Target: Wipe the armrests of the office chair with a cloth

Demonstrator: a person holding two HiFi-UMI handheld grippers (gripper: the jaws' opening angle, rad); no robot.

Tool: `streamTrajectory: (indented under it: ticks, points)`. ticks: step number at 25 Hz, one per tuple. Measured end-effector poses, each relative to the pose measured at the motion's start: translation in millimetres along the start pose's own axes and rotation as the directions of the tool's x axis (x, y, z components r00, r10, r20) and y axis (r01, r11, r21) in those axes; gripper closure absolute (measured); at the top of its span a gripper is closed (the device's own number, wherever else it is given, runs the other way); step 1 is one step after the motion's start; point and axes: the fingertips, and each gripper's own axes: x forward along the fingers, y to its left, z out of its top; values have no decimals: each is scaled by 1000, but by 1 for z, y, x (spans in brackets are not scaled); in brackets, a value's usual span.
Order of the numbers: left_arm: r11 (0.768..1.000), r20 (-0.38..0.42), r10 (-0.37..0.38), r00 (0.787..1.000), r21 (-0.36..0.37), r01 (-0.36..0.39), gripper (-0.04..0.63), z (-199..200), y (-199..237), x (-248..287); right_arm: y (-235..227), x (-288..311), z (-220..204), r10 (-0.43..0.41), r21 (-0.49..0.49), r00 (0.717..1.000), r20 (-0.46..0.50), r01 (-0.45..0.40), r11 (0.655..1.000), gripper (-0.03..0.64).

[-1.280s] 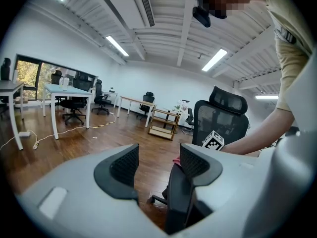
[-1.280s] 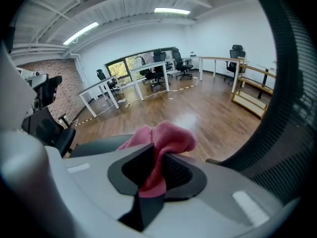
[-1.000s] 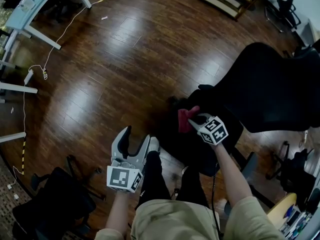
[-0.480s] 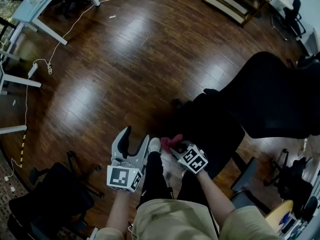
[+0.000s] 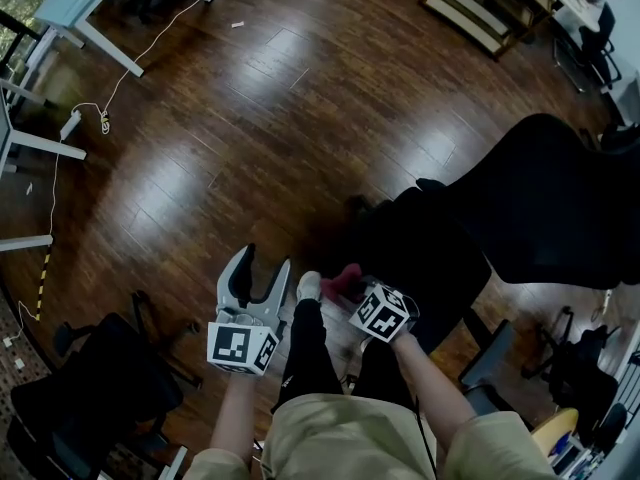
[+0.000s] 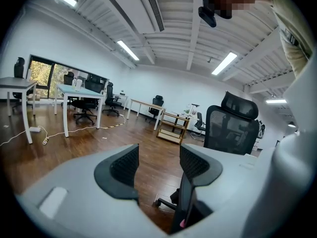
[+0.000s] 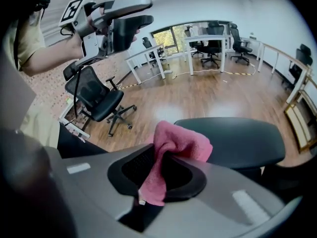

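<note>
My right gripper is shut on a pink cloth at the front left edge of the black office chair. In the right gripper view the cloth bunches up between the jaws of the right gripper, and a black padded part of the chair lies just beyond it. Whether that pad is the seat or an armrest I cannot tell. My left gripper hangs open over the floor to the left, nothing between its fingers. In its own view the left gripper looks toward the chair's mesh backrest.
Dark wood floor spreads ahead. A second black chair stands at the lower left, and white desks with a trailing cable are at the far left. A low wooden shelf is at the top right. The person's legs are below.
My right gripper has pulled the pink cloth back from over the chair toward the person, down and left. The left gripper has stayed almost where it was.
</note>
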Motion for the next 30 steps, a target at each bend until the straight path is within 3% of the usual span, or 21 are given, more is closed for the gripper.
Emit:
streamTrajectory:
  ticks: [5, 8, 13, 18, 23, 30]
  points:
    - [1000, -10, 26, 1000, -11, -26, 356, -2, 9, 1, 21, 22, 30, 67, -64, 997, 30, -65, 996, 560]
    - [1000, -9, 25, 1000, 0, -25, 356, 4, 8, 2, 2, 36, 55, 15, -80, 999, 50, -11, 997, 560]
    - [1000, -8, 23, 1000, 21, -23, 356, 11, 10, 0, -69, 36, 77, -84, -101, 996, 29, 87, 991, 560]
    - [1000, -19, 14, 1000, 16, -13, 356, 10, 4, 3, -155, -1, 66, -198, -9, 979, 41, 199, 980, 560]
    - [1000, -21, -12, 1000, 20, 12, 356, 8, -2, 12, -228, -48, 49, -320, 139, 944, 79, 307, 941, 561]
    - [999, -25, -35, 999, 31, 35, 356, 11, -14, 21, -263, -92, 5, -415, 343, 903, 112, 357, 869, 563]
